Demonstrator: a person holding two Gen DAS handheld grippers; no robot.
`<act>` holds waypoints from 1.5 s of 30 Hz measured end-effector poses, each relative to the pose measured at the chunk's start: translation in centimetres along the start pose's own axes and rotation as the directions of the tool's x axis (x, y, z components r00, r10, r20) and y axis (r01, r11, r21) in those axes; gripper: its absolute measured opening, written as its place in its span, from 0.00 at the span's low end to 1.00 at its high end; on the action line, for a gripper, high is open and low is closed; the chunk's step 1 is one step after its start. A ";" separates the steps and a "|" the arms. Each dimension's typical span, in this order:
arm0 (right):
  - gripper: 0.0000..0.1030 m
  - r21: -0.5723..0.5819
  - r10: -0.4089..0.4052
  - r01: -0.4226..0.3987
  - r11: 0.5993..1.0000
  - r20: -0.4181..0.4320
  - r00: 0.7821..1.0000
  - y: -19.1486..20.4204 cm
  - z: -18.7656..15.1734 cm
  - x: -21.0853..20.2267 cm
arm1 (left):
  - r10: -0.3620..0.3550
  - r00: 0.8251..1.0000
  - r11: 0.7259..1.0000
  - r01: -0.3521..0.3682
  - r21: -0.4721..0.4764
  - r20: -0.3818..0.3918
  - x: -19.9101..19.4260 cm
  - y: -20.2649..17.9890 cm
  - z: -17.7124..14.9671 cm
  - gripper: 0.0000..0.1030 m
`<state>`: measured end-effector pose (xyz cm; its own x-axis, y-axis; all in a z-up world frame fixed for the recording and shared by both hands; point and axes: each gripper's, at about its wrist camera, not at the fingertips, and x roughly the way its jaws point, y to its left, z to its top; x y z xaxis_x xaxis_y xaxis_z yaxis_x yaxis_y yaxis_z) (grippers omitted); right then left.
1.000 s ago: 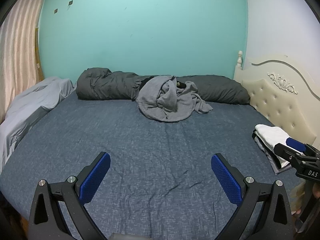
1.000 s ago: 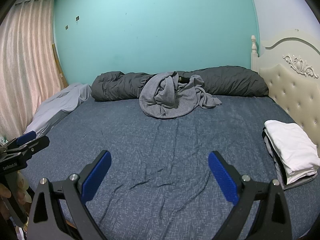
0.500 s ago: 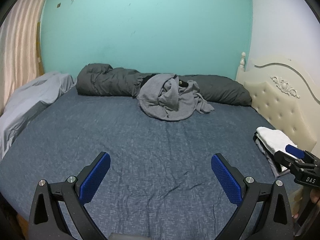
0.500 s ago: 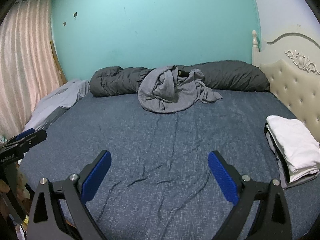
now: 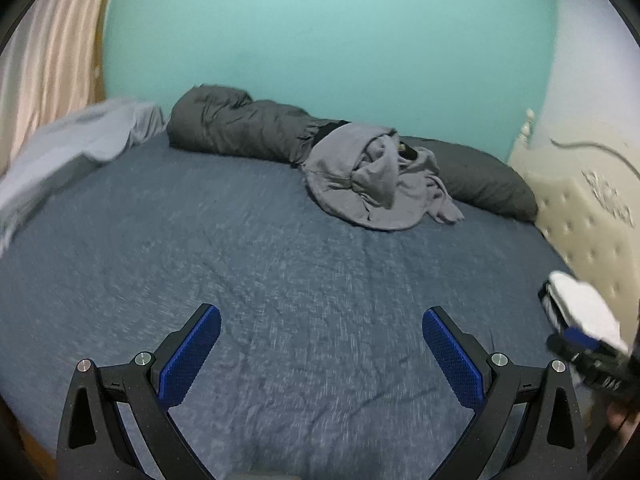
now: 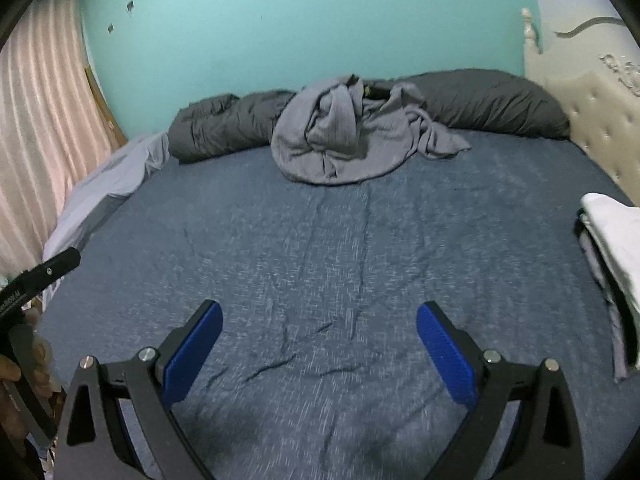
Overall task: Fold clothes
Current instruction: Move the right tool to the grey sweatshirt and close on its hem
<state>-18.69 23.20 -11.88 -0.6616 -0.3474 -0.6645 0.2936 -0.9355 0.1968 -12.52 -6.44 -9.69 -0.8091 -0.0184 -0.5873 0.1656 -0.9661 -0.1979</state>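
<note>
At the far left of the right wrist view hangs a pink curtain (image 6: 36, 128), and below it a pale grey sheet (image 6: 112, 178) slopes off the left side of the bed (image 6: 320, 248). In the lower left of that frame the left hand-held gripper (image 6: 44, 270) shows only as a dark finger seen from the side, with a hand (image 6: 24, 376) under it. In its own camera the left hand-held gripper (image 5: 320, 354) is spread wide, blue pads well apart, holding nothing and hovering over the bare blue bedcover.

Along the upper middle of both frames a dark grey duvet (image 6: 232, 126) lies rolled against the teal wall (image 6: 304, 20). The crumpled grey garment (image 6: 344, 136) lies heaped at the upper centre, resting partly on the duvet and partly on the bedcover, well apart from both tools.

The right hand-held gripper (image 6: 318, 350) is likewise spread wide and empty, touching no cloth. At the right edge a stack of folded clothes (image 6: 612, 236), white on top, lies on the bed near the cream padded headboard (image 6: 604, 120). In the left wrist view the right hand-held gripper (image 5: 592, 354) appears blurred in front of that stack.
</note>
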 end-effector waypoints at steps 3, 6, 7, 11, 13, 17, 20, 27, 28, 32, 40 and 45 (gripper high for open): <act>0.95 -0.011 0.011 -0.012 1.000 -0.021 1.000 -0.2 1.3 3.8 | 0.012 1.000 1.000 -0.012 -0.017 -0.019 4.1 0.9 0.5 1.00; 0.95 -0.017 0.003 -0.004 1.000 -0.044 0.999 -0.5 2.8 7.9 | 0.016 1.000 0.999 -0.017 -0.051 -0.027 7.5 1.9 0.8 1.00; 0.95 -0.026 -0.006 0.004 1.000 -0.051 0.999 -0.5 3.4 9.2 | 0.022 0.999 0.998 -0.023 -0.060 -0.027 8.4 2.2 0.7 1.00; 0.95 -0.042 -0.032 0.029 0.999 -0.067 0.997 -0.7 5.4 14.3 | 0.009 1.000 0.993 -0.012 -0.118 -0.028 12.3 3.8 0.5 1.00; 0.95 -0.044 -0.041 0.037 0.998 -0.073 0.996 -0.9 6.4 16.7 | -0.008 0.999 0.990 0.001 -0.144 -0.049 14.3 4.5 0.2 1.00; 0.95 -0.048 -0.042 0.038 0.998 -0.096 0.994 -1.3 8.2 22.1 | -0.019 0.996 0.982 0.002 -0.190 -0.085 17.9 5.9 -0.6 1.00; 0.95 -0.050 -0.043 0.038 0.998 -0.112 0.993 -1.5 9.5 26.1 | -0.017 0.994 0.979 -0.006 -0.205 -0.109 20.4 6.5 0.0 1.00; 0.93 -0.138 -0.077 0.061 0.989 -0.112 0.991 -1.5 12.9 33.4 | -0.030 0.997 0.965 0.009 -0.262 -0.074 23.2 9.0 1.2 1.00; 0.93 -0.144 -0.079 0.063 0.988 -0.109 0.991 -1.5 13.3 34.1 | -0.042 0.996 0.964 0.018 -0.267 -0.082 23.8 9.2 1.2 1.00; 0.93 -0.153 -0.097 0.075 0.985 -0.141 0.985 -1.6 14.7 38.3 | -0.052 0.995 0.956 0.026 -0.292 -0.081 25.1 10.1 1.1 1.00; 0.78 -0.259 -0.173 0.144 0.955 -0.094 0.980 -0.4 17.4 44.7 | -0.068 0.991 0.954 0.031 -0.299 -0.114 26.6 11.5 0.1 1.00; 0.45 -0.274 -0.211 0.170 0.947 -0.128 0.969 -0.6 17.6 48.5 | -0.079 0.990 0.945 0.037 -0.324 -0.118 26.9 11.6 -0.4 1.00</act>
<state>-63.08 5.73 -31.51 -0.6144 -0.1310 -0.7780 0.3548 -0.9266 -0.1242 -32.11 -18.02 -28.12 -0.7475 0.0881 -0.6584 0.3095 -0.8308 -0.4626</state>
